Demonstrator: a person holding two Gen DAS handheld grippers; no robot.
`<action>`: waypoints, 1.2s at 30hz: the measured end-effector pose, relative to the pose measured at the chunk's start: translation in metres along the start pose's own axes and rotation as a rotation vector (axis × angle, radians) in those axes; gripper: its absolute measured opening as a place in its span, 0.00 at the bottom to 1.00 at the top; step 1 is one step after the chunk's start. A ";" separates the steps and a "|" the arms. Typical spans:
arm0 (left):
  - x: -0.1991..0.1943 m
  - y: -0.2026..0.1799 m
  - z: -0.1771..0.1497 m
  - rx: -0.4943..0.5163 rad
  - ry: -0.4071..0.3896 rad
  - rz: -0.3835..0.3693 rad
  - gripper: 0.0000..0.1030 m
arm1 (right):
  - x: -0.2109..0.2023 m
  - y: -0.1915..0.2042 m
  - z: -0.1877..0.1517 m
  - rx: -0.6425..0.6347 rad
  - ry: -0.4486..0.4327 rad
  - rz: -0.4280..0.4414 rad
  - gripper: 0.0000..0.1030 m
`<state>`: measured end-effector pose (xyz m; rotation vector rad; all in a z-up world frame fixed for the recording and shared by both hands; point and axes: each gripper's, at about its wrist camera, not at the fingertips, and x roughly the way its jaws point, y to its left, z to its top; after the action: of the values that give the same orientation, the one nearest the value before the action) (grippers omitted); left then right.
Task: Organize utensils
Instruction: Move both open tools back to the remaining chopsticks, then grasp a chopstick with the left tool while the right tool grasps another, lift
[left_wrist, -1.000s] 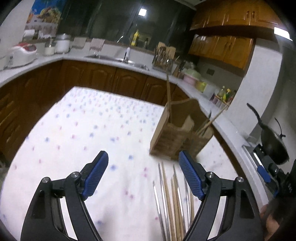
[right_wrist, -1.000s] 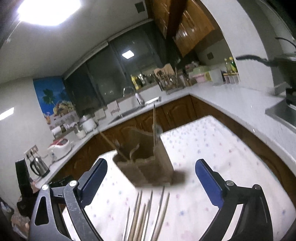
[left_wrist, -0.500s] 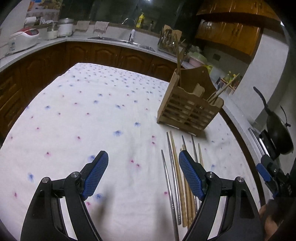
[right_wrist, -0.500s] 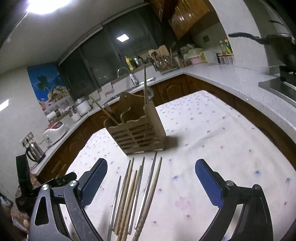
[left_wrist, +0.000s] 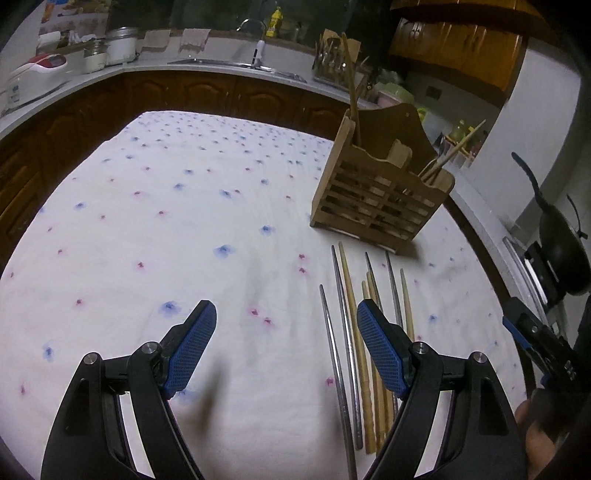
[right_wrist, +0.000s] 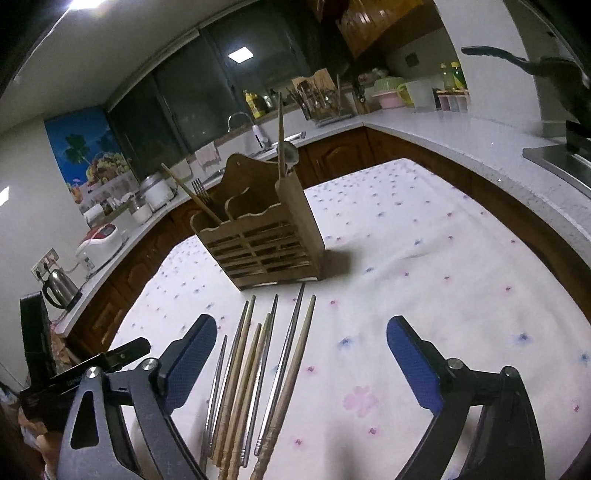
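Both grippers hung over the worktop (left_wrist: 155, 229), which was covered with a white flowered cloth (right_wrist: 424, 266), and neither had anything in its grasp. The left gripper (left_wrist: 284, 347) stood wide apart over bare cloth, with its right-hand finger (left_wrist: 380, 350) just over the edge of the loose chopsticks (left_wrist: 354, 332). The right gripper (right_wrist: 301, 363) had just been drawing its jaws in a little but remained released; the chopsticks (right_wrist: 258, 369) lay below, between its jaws and nearer its left finger, with no pad pressing on them.

The chopsticks, some wooden and some metal, lay side by side in a tight row on the cloth, tips toward the wooden holder (left_wrist: 380, 199), which stood upright a little beyond them. The holder (right_wrist: 258, 240) already had a few utensils in its compartments, among them a fork (right_wrist: 201, 190) and a tall stick.

From where I stood, the trouble looked likely to come from how closely the sticks lay. A closing gripper could catch two or three at once, or pinch one and roll its neighbours away. The metal ones looked slick and thin, so a grip near one end might let them swing or slip. The soft cloth could bunch up under a low finger. The two grippers were also close enough to knock together over the same row
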<state>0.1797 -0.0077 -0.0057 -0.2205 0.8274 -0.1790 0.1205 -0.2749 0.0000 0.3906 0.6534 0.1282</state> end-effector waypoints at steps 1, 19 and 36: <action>0.003 -0.001 0.001 0.004 0.007 0.003 0.78 | 0.003 0.000 0.001 0.000 0.011 -0.001 0.85; 0.072 -0.033 0.005 0.090 0.189 0.005 0.39 | 0.084 0.002 0.001 -0.044 0.193 -0.038 0.41; 0.098 -0.063 -0.002 0.275 0.186 0.106 0.08 | 0.138 0.020 0.001 -0.227 0.264 -0.171 0.11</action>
<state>0.2389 -0.0925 -0.0595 0.1002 0.9860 -0.2134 0.2297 -0.2237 -0.0697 0.0976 0.9190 0.0907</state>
